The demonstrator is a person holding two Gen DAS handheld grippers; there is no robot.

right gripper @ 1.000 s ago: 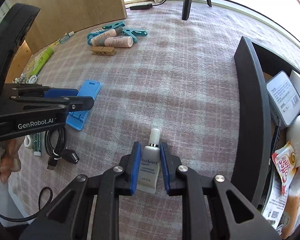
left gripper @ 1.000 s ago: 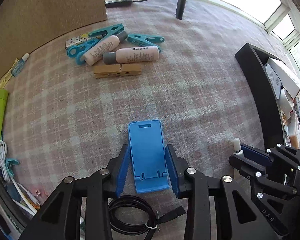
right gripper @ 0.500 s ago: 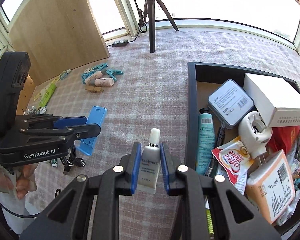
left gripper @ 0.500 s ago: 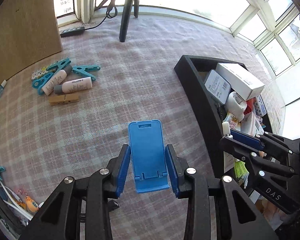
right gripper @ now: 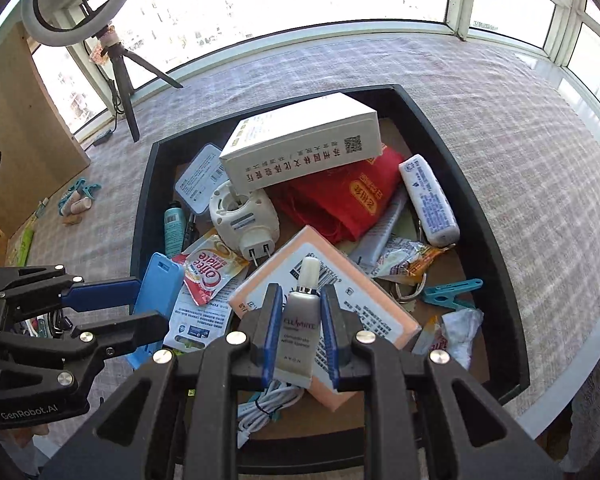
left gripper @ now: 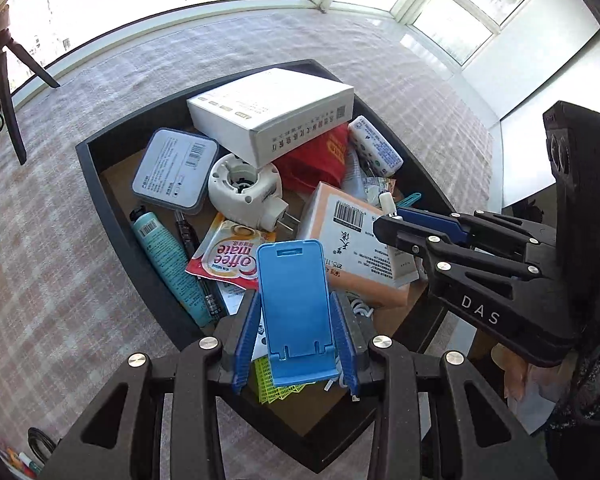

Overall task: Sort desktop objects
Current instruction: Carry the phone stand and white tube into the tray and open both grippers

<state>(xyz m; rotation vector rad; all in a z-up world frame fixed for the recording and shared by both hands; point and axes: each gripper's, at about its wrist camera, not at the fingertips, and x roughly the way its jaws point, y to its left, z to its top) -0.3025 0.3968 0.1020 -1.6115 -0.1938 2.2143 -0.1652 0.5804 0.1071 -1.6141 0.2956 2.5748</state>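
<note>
My left gripper (left gripper: pixel 296 344) is shut on a blue phone stand (left gripper: pixel 294 308) and holds it above the near corner of the black tray (left gripper: pixel 100 192). My right gripper (right gripper: pixel 298 332) is shut on a small white cream tube (right gripper: pixel 300 320) and holds it above the tray (right gripper: pixel 496 248), over an orange box (right gripper: pixel 332 300). Each gripper shows in the other's view: the right one (left gripper: pixel 384 220) at the right, the left one with the stand (right gripper: pixel 156 296) at the left.
The tray is crowded: a white box (right gripper: pixel 300 152), a white plug-in device (right gripper: pixel 244 216), a red pouch (right gripper: pixel 348 196), a teal tube (left gripper: pixel 168 260), a coffee sachet (left gripper: pixel 228 252). Clips and tubes (right gripper: pixel 76 200) lie on the checked cloth at far left. A tripod (right gripper: pixel 124 76) stands behind.
Both grippers have carried their objects from over the cloth to above the tray. The tray's contents now lie directly below them.
</note>
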